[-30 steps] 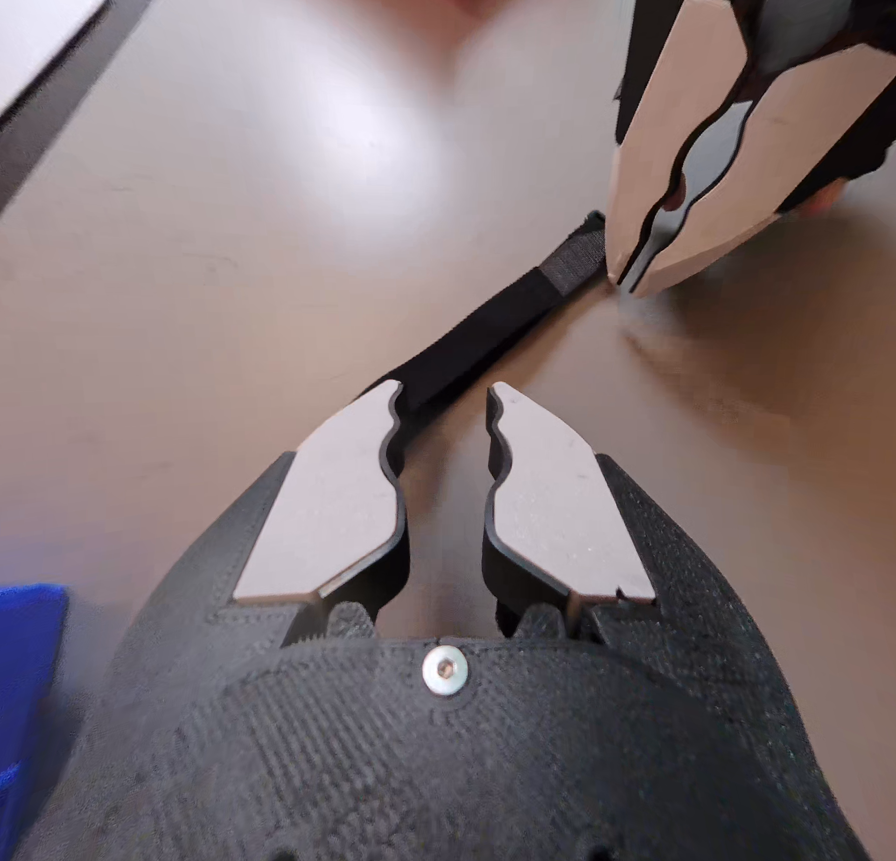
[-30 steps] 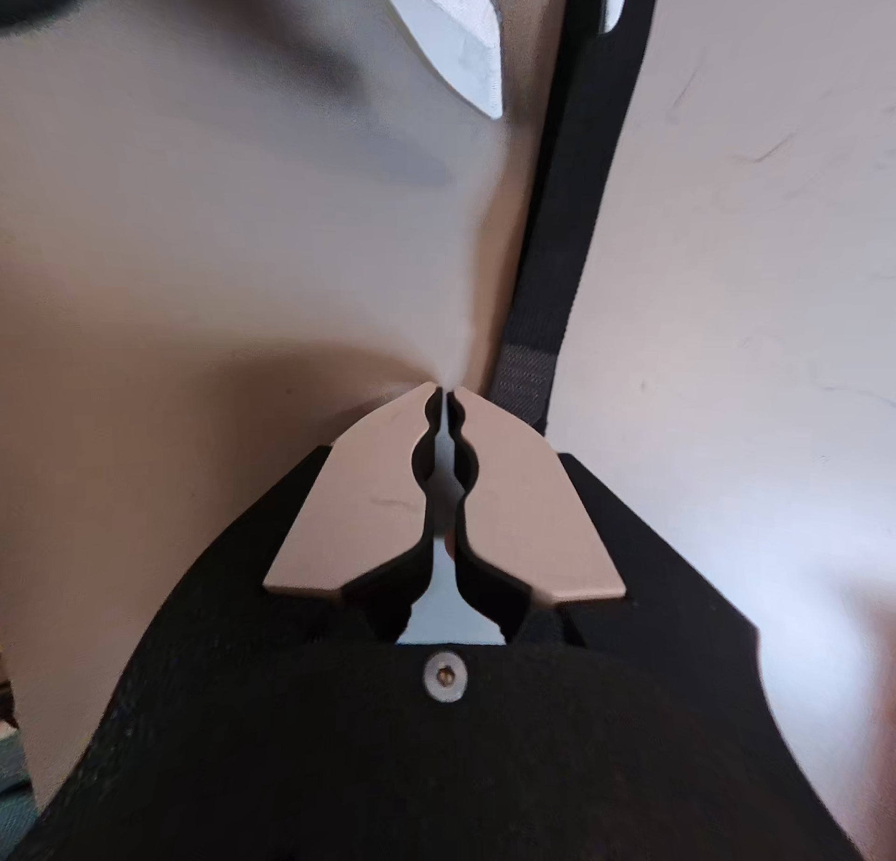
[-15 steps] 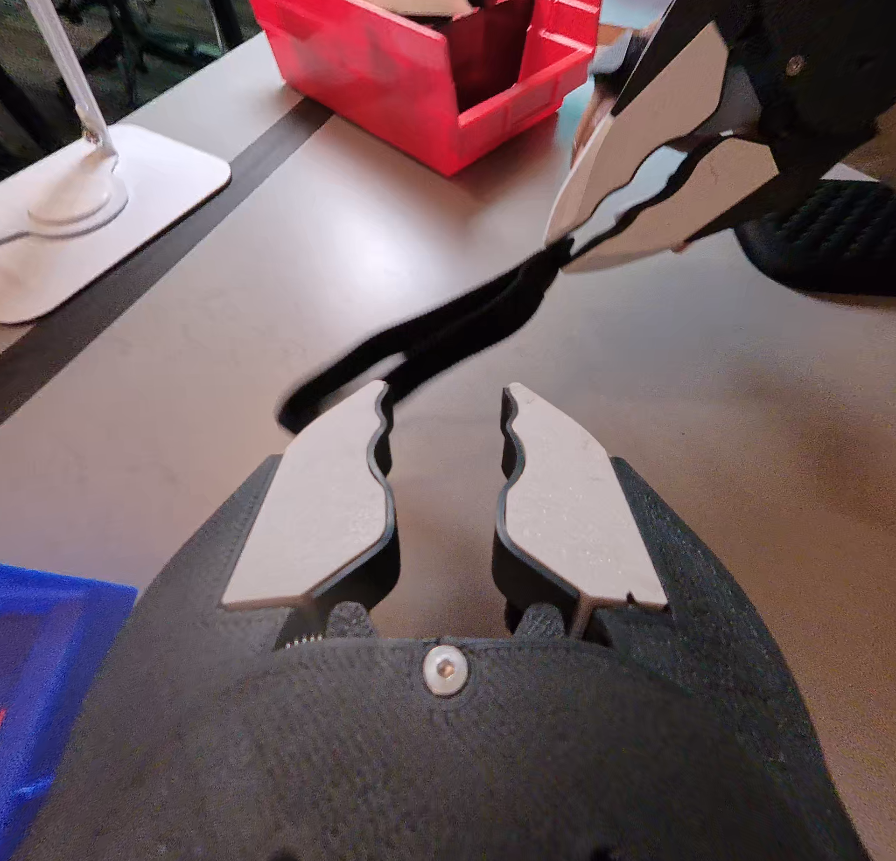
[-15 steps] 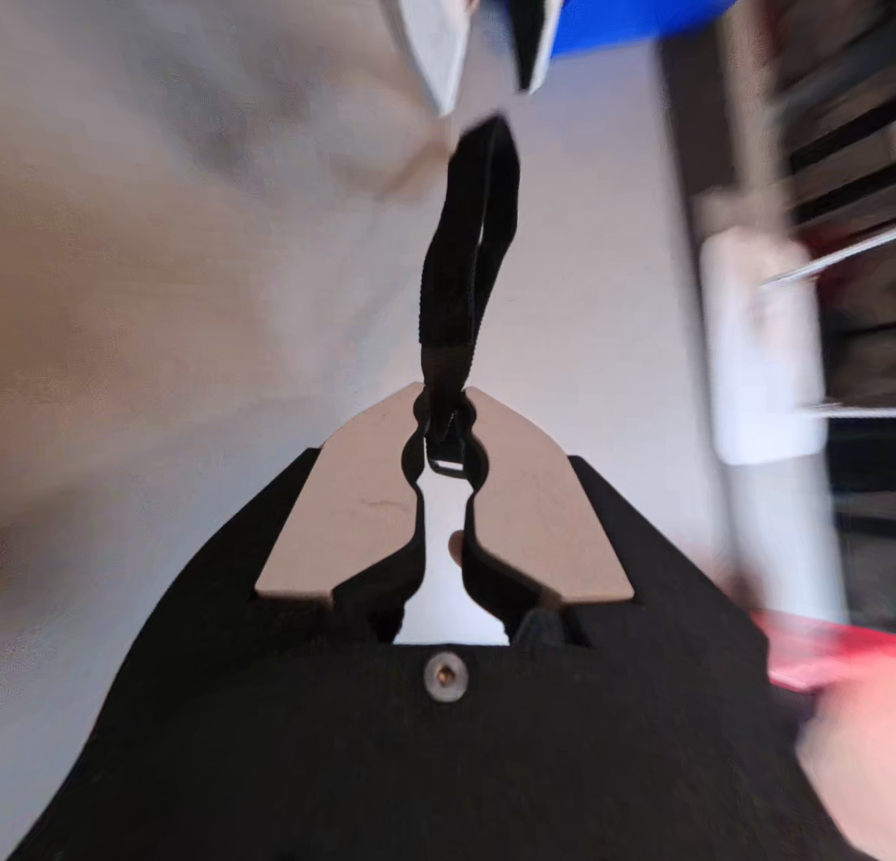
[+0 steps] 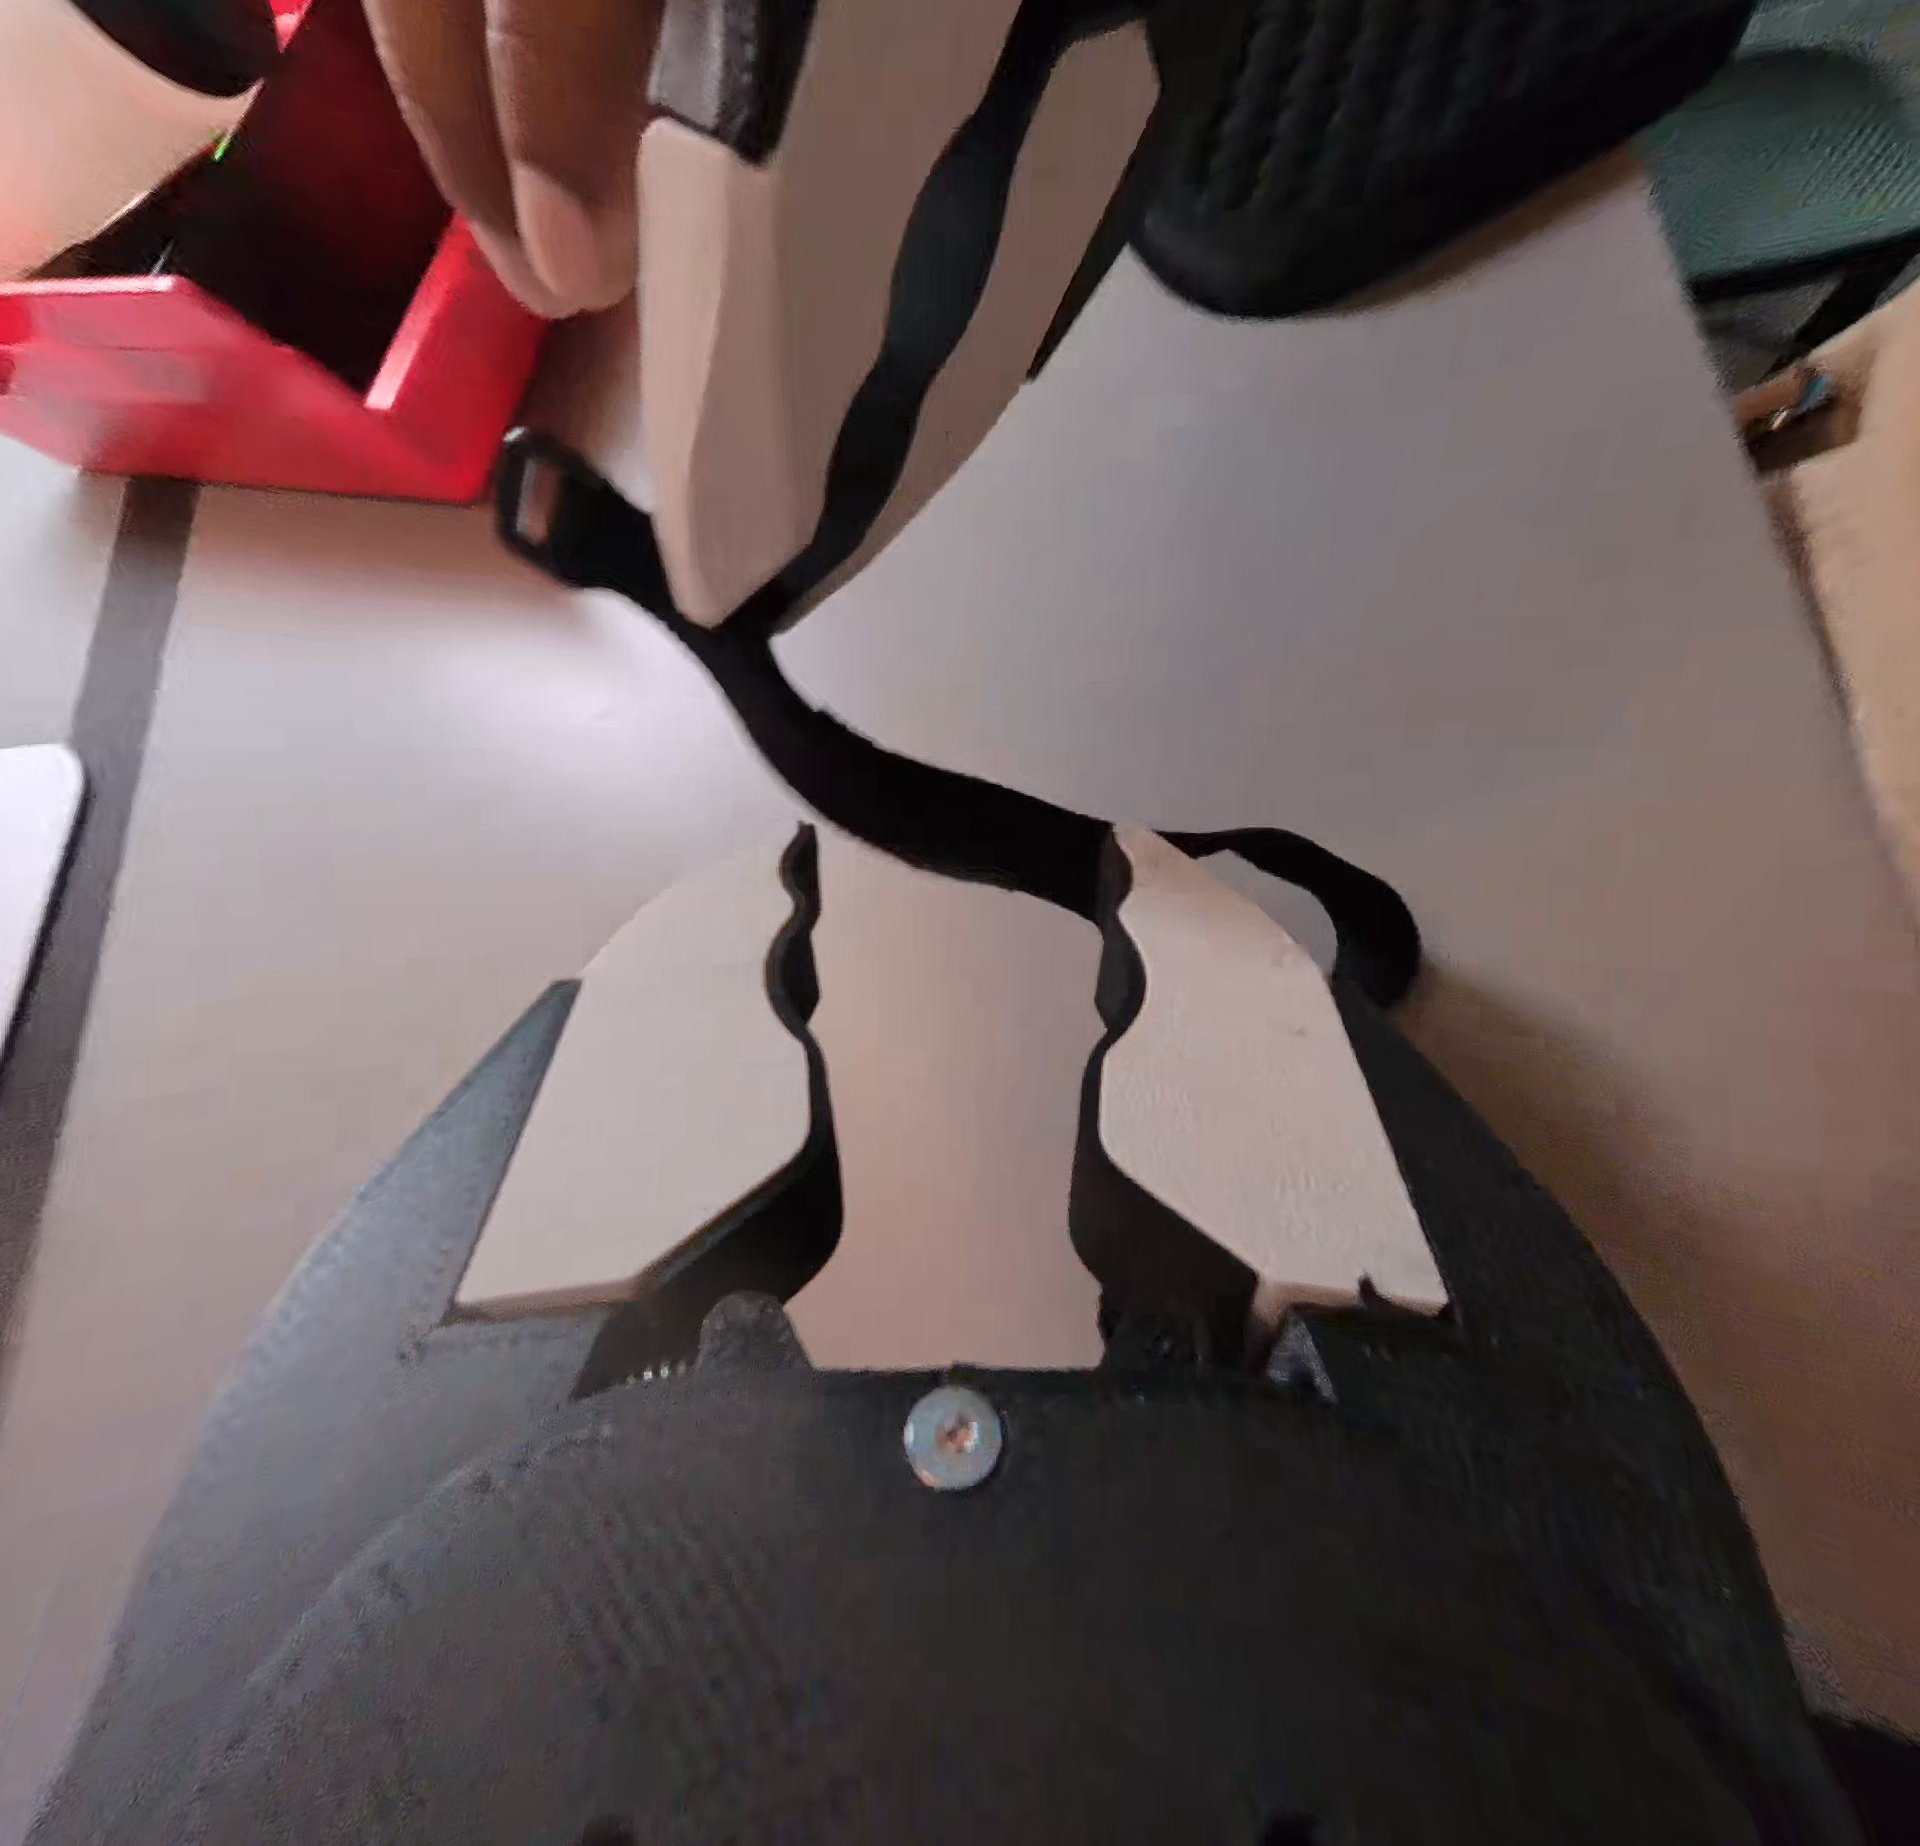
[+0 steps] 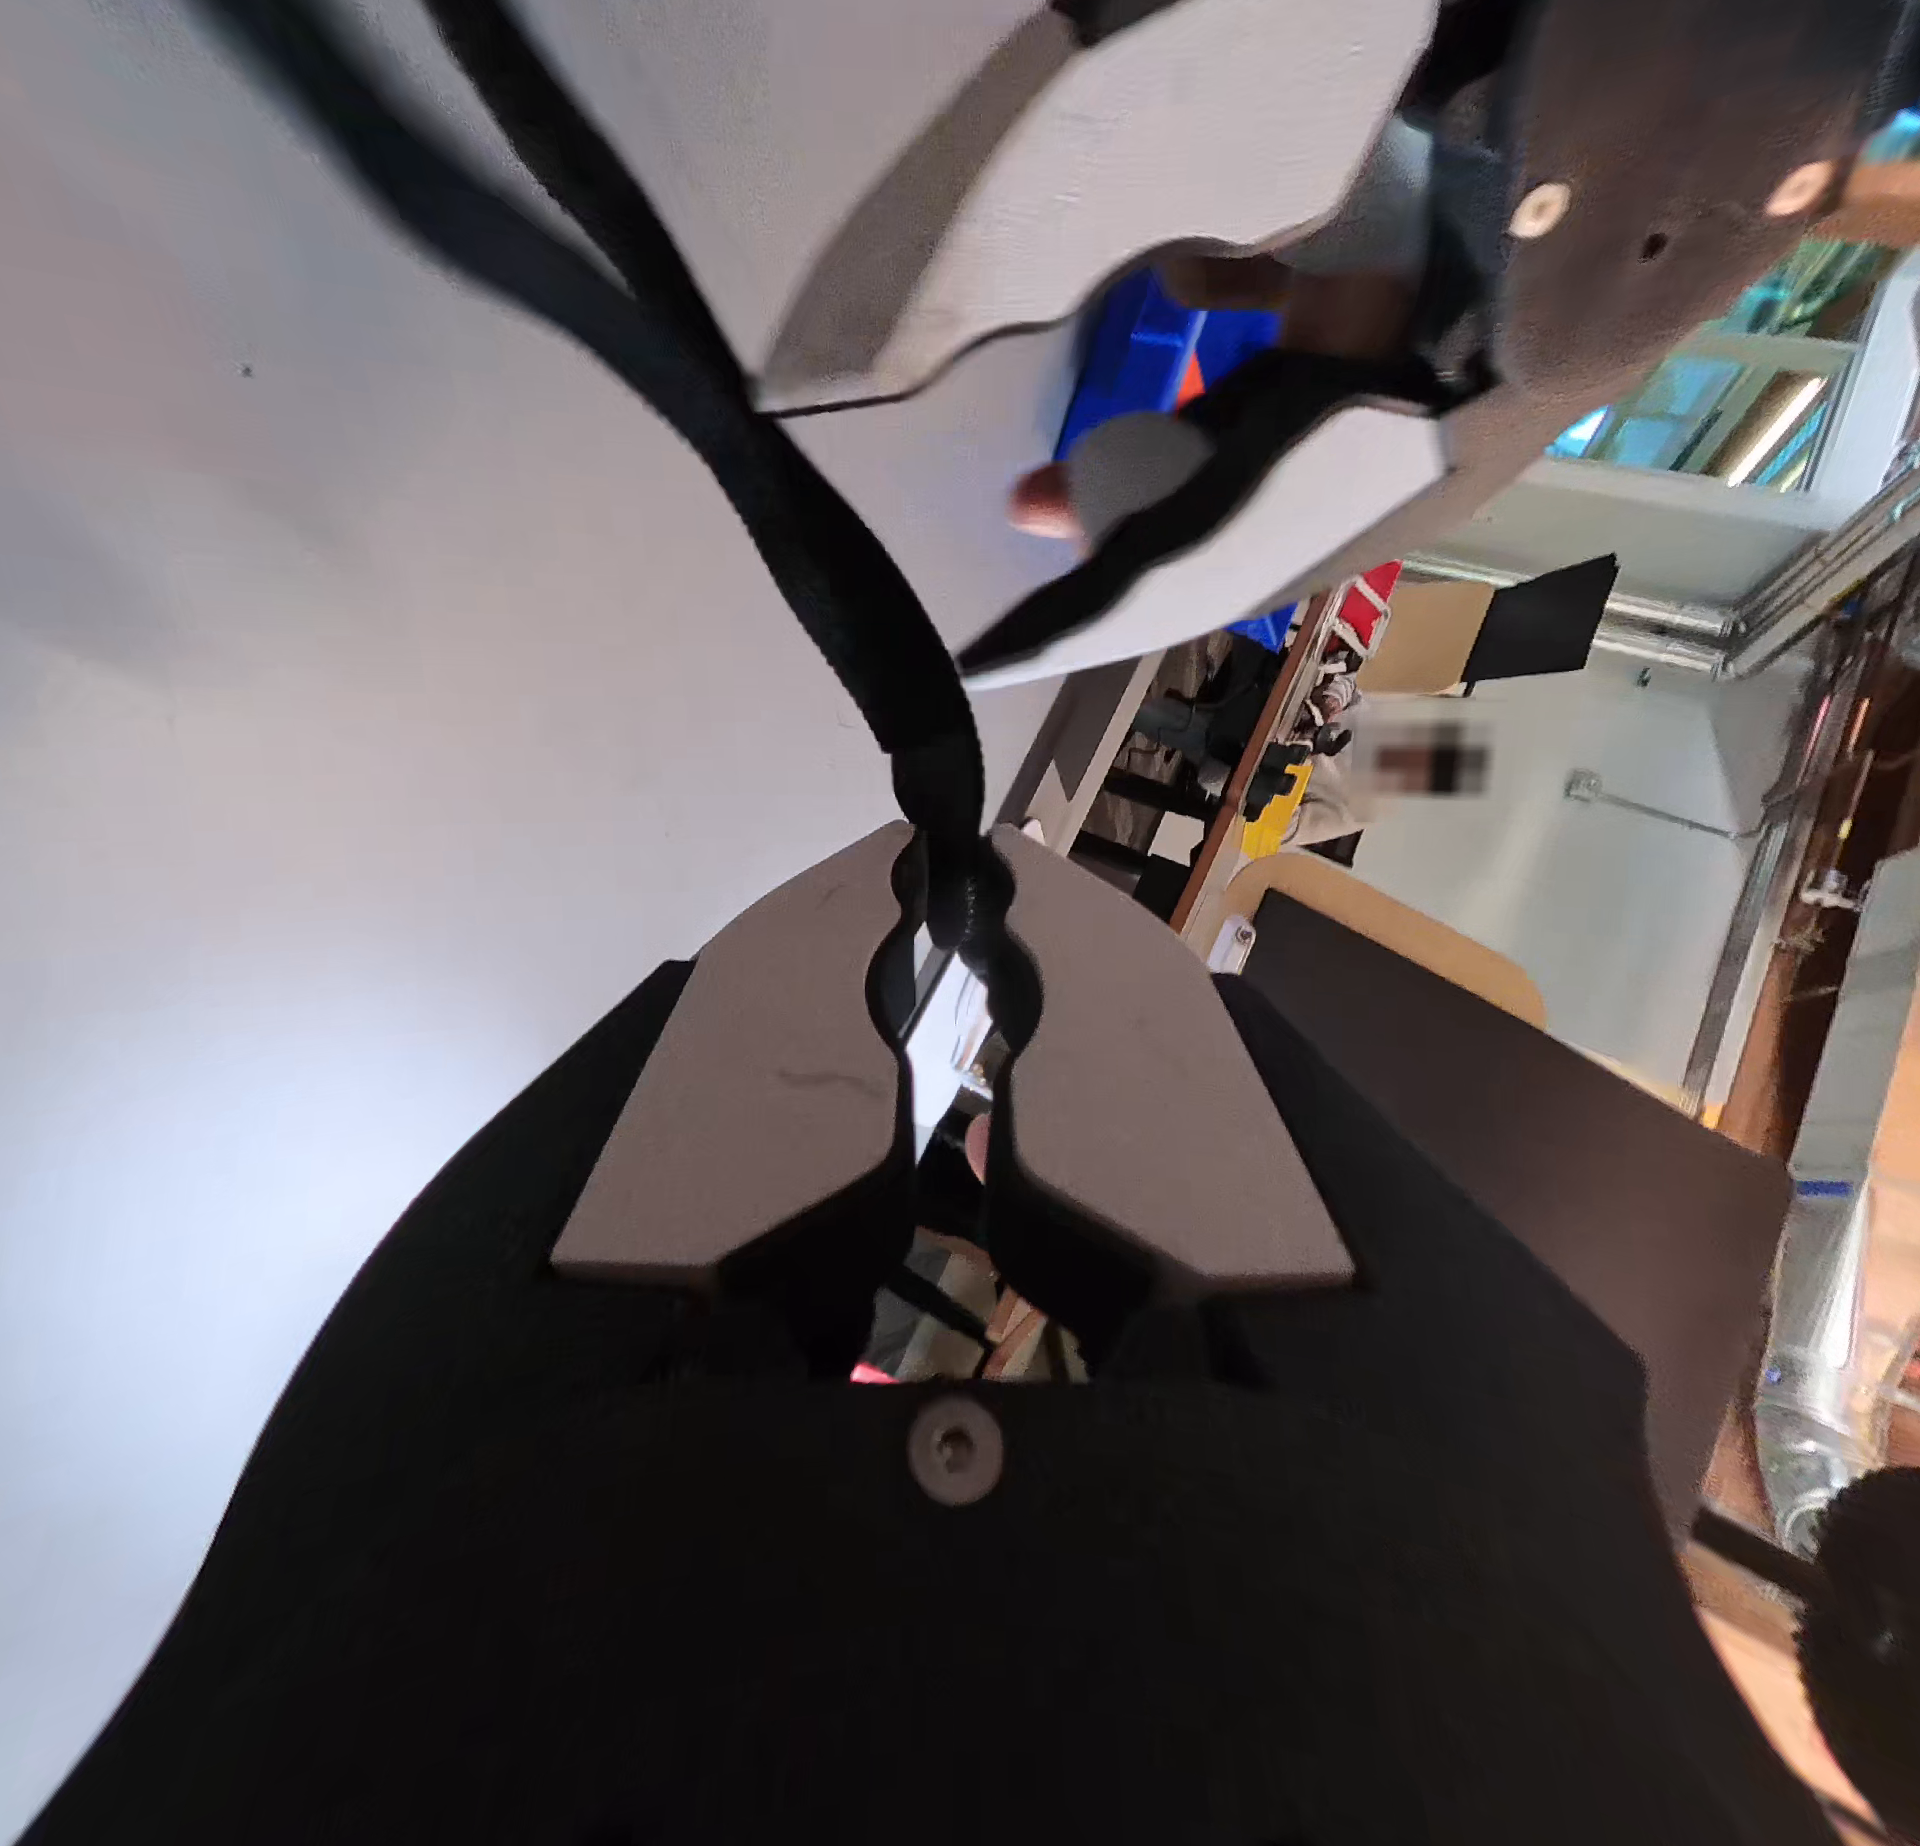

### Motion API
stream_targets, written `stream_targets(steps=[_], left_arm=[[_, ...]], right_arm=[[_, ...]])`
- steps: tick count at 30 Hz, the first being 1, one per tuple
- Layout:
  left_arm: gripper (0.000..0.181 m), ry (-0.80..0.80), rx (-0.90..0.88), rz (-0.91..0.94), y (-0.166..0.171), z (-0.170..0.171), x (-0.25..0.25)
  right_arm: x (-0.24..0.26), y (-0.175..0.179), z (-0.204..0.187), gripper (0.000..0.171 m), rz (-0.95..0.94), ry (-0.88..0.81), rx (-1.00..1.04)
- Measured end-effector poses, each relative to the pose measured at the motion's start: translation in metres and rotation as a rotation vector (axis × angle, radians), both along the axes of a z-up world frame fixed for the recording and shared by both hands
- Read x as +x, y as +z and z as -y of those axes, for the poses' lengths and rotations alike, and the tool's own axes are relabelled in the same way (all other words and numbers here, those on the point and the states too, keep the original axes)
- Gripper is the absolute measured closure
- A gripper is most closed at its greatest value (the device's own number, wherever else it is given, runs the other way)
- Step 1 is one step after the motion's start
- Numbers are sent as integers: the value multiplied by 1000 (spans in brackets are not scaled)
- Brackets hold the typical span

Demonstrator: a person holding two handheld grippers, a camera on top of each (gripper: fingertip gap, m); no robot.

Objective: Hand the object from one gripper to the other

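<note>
While my left gripper stands with its jaws spread wide, the black strap crosses just past their tips in the left wrist view, running from the far left toward the near right, where its free end curls behind my right-hand fingertip. Farther off, my right gripper comes down from above with the strap pinched at its tips, and a small buckle sticks out on its left. A red bin sits far left on the table.

In the right wrist view, the right gripper is closed on the strap, which bunches between the tips and then climbs away to the far left. The left gripper hangs beyond it, gaping, with the strap passing by its tips rather than between them (as far as I can judge).

That is the risk: if I close the left jaws now they may catch only an edge, or nothing, since the strap is limp and sags. And if the right lets go before the left has a firm bite, the strap drops to the table.
</note>
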State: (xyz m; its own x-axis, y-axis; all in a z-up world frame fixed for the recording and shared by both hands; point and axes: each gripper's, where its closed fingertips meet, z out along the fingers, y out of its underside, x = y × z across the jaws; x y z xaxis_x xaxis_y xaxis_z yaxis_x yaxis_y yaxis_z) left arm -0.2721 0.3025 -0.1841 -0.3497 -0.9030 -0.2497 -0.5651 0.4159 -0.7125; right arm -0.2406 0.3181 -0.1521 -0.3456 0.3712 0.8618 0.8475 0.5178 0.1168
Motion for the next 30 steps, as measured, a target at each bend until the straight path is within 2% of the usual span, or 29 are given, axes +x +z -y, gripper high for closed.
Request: stream_targets(steps=[3,9,10,13,14,17,19,20,23,24,25,26,27,28,30], left_arm=[[137,-11,-129,27,0,13,10],[135,81,-454,107,12,9,23],[146,87,-469,117,12,10,26],[162,191,-355,146,11,-8,33],[163,217,-335,165,15,-13,33],[164,321,-239,214,23,-34,29],[164,369,-132,281,32,-44,28],[163,392,-61,313,37,-48,27],[162,423,133,381,46,-48,33],[162,424,176,396,47,-45,37],[160,419,196,416,48,-41,40],[152,418,184,439,51,-39,41],[145,435,145,468,57,-42,39],[136,462,83,504,66,-48,34],[131,511,-70,570,85,-67,16]], right_arm=[[-1,9,-1,167,-58,-25,10],[-2,17,4,168,-159,-54,15],[-2,18,5,168,-165,-61,22],[1,21,3,167,-208,-102,30],[2,25,3,165,-287,-136,-8],[16,43,0,139,-551,-259,-122],[19,50,1,132,-980,-373,-406],[17,48,3,122,-1182,-397,-586],[7,47,-2,117,-1651,-379,-893],[0,50,-4,120,-1755,-366,-964],[-4,50,-10,136,-1810,-382,-1006],[-7,50,-16,160,-1813,-411,-1028],[-5,57,-22,167,-1790,-406,-1019],[5,70,-32,167,-1753,-401,-958],[48,110,-55,168,-1670,-415,-773]])
